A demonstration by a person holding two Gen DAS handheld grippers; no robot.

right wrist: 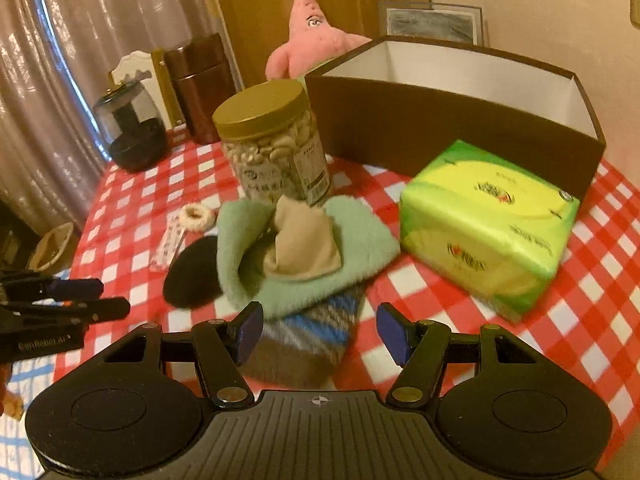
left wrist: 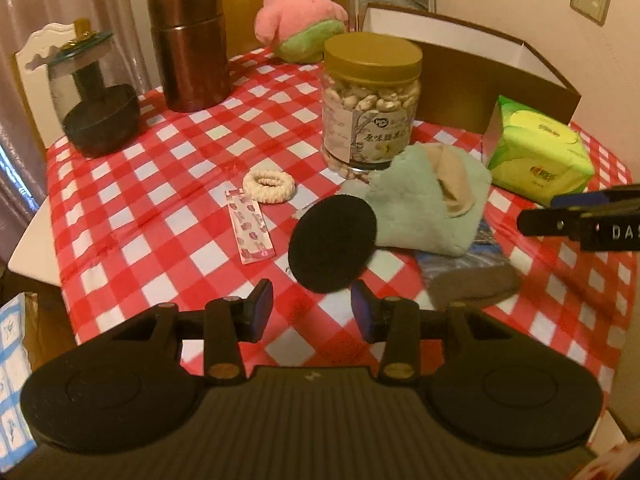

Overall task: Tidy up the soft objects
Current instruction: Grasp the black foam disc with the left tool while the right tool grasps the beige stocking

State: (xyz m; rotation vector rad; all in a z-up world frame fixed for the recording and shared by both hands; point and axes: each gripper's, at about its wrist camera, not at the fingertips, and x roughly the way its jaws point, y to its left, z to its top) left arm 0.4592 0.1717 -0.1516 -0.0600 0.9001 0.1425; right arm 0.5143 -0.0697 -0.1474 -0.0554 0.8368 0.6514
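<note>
Soft things lie in a loose heap near the middle of the red-and-white checked tablecloth (left wrist: 132,216), and both your grippers hang over its near side with nothing in them.

Starting at your left, a dark glass jar (left wrist: 96,100) stands at the cloth's far left edge, with a brown metal canister (left wrist: 188,46) just beside it. Closer in, a cream scrunchie (left wrist: 269,186) sits beside a flat pink sachet (left wrist: 251,230). Your left gripper (left wrist: 312,314) has its jaws part-way apart, and the near edge of a black round pad (left wrist: 332,244) shows just above the gap between them; the pads are clear of it.

Behind the heap stands a clear jar of nuts (left wrist: 370,100) with a gold lid. The pink star plush (left wrist: 298,20) sits at the back of the table, well apart from the rest.

The heap itself is a mint fluffy cloth (right wrist: 308,256) with a beige sock (right wrist: 300,248) on top, overlapping the black pad's right side, and a striped blue-and-brown sock (right wrist: 308,340) poking out from under it. Your right gripper (right wrist: 322,334) stands wider, its blue pads (right wrist: 248,334) either side of the striped sock, not pressing on it.

To the right, a green tissue pack (right wrist: 488,224) lies in front of the open brown box (right wrist: 440,128).
</note>
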